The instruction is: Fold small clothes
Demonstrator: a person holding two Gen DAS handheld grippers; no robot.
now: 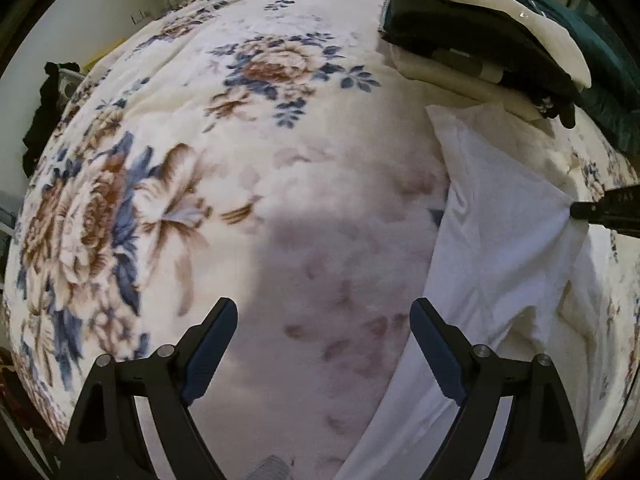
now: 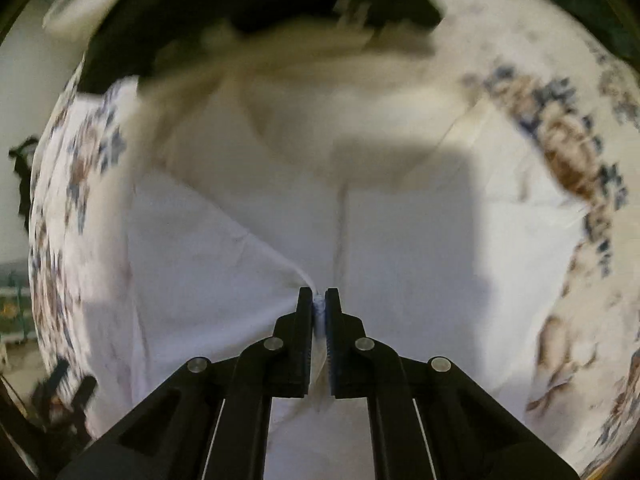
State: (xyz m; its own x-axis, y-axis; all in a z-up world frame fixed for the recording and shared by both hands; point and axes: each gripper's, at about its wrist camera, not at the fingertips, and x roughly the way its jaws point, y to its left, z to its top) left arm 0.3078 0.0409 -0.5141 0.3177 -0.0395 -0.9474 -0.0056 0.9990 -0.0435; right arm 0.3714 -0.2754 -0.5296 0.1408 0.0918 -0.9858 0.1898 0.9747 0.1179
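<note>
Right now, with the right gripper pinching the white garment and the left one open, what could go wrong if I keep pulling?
1. The right gripper holds only a thin pinch of the white garment; a hard pull may slip it free.
2. The left gripper hangs open over the floral blanket, so the garment's other side is unheld and may drag or bunch.
3. The stacked clothes lie close behind; a lifted edge could snag them.

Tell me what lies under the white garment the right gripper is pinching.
The white garment lies on the floral blanket, which shows all around it. The right gripper is shut on a fold. Anything beneath the cloth's middle is covered and cannot be seen.
</note>
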